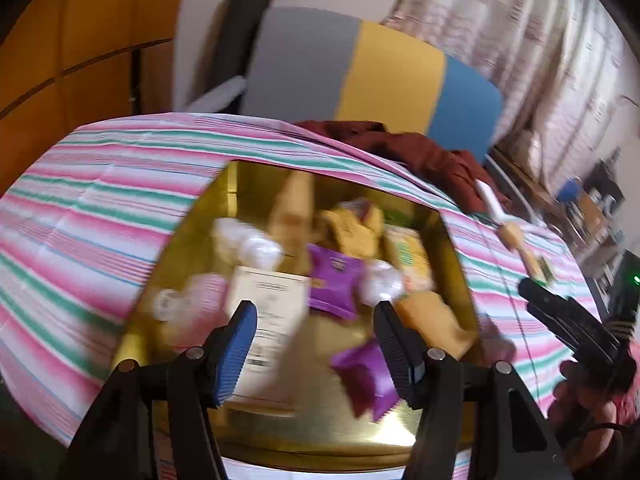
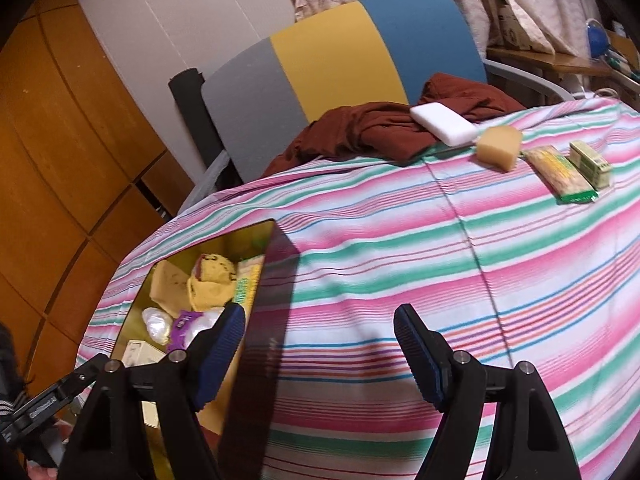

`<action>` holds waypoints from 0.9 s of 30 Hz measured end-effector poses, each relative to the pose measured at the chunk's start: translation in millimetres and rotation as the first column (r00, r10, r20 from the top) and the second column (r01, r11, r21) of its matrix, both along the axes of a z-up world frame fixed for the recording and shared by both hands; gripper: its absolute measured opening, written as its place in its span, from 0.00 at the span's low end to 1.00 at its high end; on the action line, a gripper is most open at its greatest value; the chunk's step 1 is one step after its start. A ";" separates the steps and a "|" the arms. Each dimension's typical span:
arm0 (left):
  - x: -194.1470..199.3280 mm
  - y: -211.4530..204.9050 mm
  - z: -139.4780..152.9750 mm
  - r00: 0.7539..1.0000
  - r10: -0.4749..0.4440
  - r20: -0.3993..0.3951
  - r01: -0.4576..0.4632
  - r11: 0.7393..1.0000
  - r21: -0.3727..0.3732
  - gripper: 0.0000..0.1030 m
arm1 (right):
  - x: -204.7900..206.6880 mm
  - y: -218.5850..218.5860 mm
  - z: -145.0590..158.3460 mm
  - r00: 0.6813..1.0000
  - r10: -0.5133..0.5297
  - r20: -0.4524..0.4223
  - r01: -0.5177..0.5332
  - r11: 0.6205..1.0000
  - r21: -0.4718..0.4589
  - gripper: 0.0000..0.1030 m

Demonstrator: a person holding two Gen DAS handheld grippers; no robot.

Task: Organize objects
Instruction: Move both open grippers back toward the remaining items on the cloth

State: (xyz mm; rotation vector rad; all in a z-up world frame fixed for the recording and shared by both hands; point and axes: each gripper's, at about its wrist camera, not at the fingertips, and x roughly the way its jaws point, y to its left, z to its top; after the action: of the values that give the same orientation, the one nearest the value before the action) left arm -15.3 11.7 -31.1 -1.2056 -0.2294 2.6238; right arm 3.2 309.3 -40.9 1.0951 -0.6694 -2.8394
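In the left wrist view we see the left gripper [image 1: 316, 344] at lower centre, fingers spread wide and holding nothing, hovering over the gold box [image 1: 454, 248]. The right gripper [image 2: 320, 348] is likewise released and empty, over the striped cloth [image 2: 400, 240].

The box sits in the lower left of the right wrist view, its long axis running up the frame. Inside we make out a white carton [image 1: 266, 320], purple packets [image 1: 334, 284] and clear wrapped pieces [image 1: 256, 246], though motion blur leaves the rest uncertain.

In the upper right of the right wrist view lie a white block [image 2: 444, 123], a tan sponge [image 2: 499, 147], a long green-edged packet [image 2: 560, 174] and a small green box [image 2: 591, 163], the packet's length pointing up-left. A maroon garment [image 2: 376, 130] lies under the white block.
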 end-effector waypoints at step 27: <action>12.8 164.3 -4.3 0.913 -0.400 0.078 0.405 0.913 -0.049 0.60 | 32.1 177.9 -33.2 0.963 -0.260 0.068 0.234 0.936 0.263 0.77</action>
State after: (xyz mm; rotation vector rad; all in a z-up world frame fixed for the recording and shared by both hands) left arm -2.5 176.0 -35.4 -1.2115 0.0885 2.2491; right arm 35.3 487.2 -74.1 1.2824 -0.4903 -3.1736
